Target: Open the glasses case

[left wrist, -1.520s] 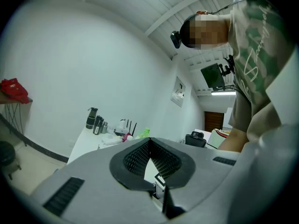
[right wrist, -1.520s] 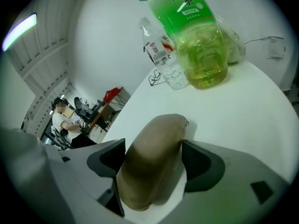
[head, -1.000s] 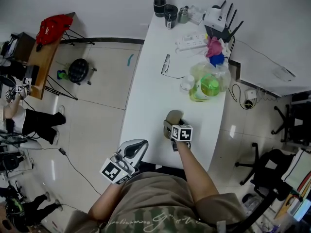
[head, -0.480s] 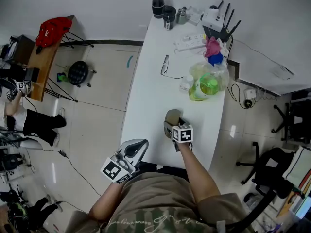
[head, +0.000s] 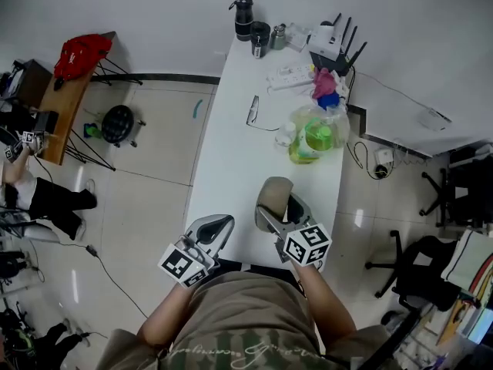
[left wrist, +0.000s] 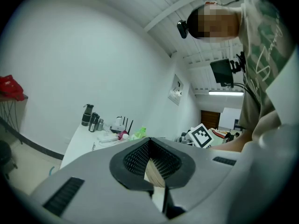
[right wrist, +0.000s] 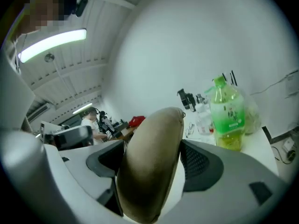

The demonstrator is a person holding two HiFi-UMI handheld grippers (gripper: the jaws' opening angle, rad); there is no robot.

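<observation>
Right hand-held gripper (head: pixel 282 211) clamps the glasses case (head: pixel 273 191) over the white table (head: pixel 231 153); left hand-held gripper (head: pixel 219 224) closed

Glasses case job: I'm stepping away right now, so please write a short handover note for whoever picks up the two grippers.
Right gripper: shut on the glasses case, holding it over the near end of the table.
Left gripper: shut, empty, by the table's near left edge.
Done: the case is gripped. It looks closed, with no gap showing.
To do: probably bring the left gripper across, catch the lid and open the case.
</observation>
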